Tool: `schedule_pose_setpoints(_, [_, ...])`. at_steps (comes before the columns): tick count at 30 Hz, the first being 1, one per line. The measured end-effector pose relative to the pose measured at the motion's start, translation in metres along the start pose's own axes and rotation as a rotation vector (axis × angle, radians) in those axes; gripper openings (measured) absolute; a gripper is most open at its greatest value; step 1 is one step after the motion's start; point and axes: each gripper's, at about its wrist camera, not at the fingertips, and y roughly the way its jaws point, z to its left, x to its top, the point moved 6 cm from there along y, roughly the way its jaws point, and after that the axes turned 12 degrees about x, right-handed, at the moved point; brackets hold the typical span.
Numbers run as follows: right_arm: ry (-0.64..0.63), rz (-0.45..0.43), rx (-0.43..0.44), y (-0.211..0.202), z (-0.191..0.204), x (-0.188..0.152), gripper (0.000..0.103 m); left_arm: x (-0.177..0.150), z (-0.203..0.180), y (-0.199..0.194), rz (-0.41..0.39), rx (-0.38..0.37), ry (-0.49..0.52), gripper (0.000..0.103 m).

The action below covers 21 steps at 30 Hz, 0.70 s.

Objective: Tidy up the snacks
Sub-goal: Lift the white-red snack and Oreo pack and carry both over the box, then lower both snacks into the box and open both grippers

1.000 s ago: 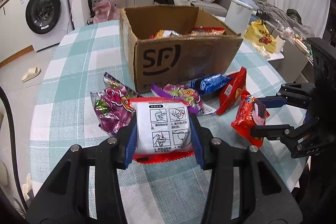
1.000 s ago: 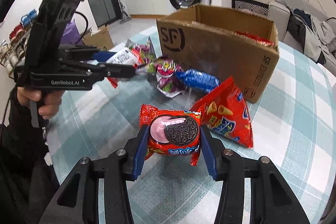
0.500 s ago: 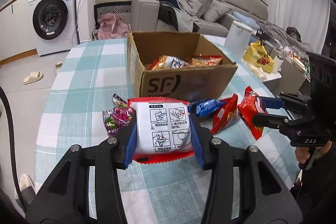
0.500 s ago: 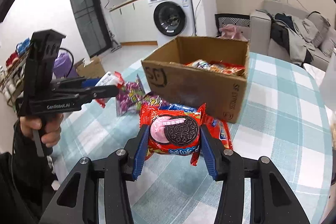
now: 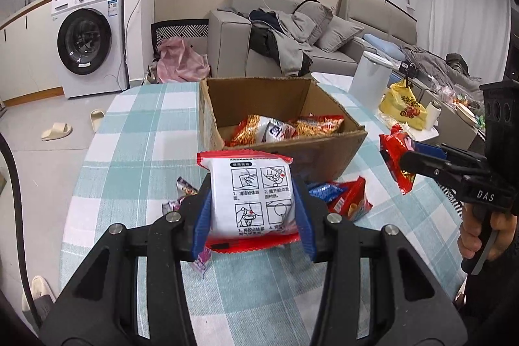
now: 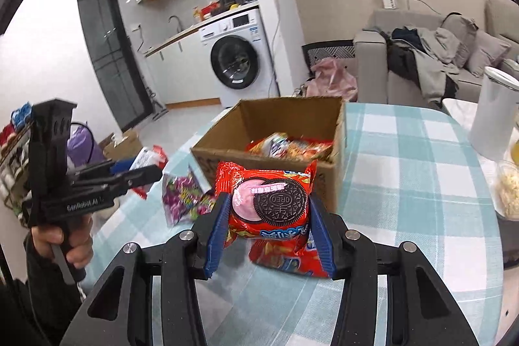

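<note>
Left wrist view shows the left gripper (image 5: 253, 200) with its jaws clamped on a white instruction-printed packet (image 5: 251, 200), and the right gripper (image 6: 267, 213) pinching an Oreo pack (image 6: 271, 203), both raised above the worktop (image 5: 136, 132) short of the cardboard box (image 5: 324, 151) at its far edge, evidently to clear the box's wall.

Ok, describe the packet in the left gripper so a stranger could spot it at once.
Start at the cardboard box on the checked table. Just in front of it, off the table, the left gripper is shut on a white packet. Unlike the colourful snacks nearby, its face is plain white with four black line drawings and a red crimped edge.
</note>
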Motion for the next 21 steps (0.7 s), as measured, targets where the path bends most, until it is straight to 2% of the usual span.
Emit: schedule_pose_setpoints(21, [0.038,-0.060,-0.032,0.008,-0.007,0.050,0.048,0.054,-0.003,0.022,-0.050,0.023,-0.046,0.042])
